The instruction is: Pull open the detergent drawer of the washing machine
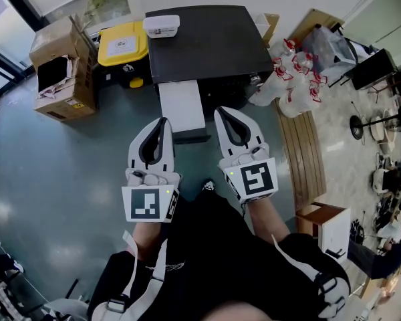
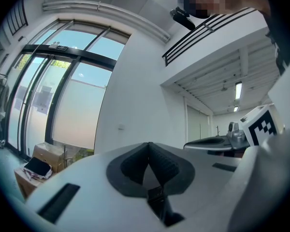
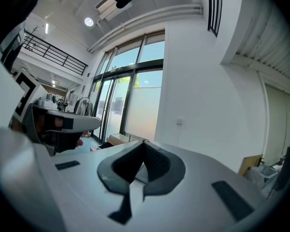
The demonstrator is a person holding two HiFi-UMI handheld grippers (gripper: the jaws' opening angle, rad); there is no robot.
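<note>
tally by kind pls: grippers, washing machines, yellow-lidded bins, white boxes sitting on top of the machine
grippers: 2 (left gripper, right gripper)
washing machine: 1
yellow-lidded bin: 1
white box on the machine: 1
total: 5
</note>
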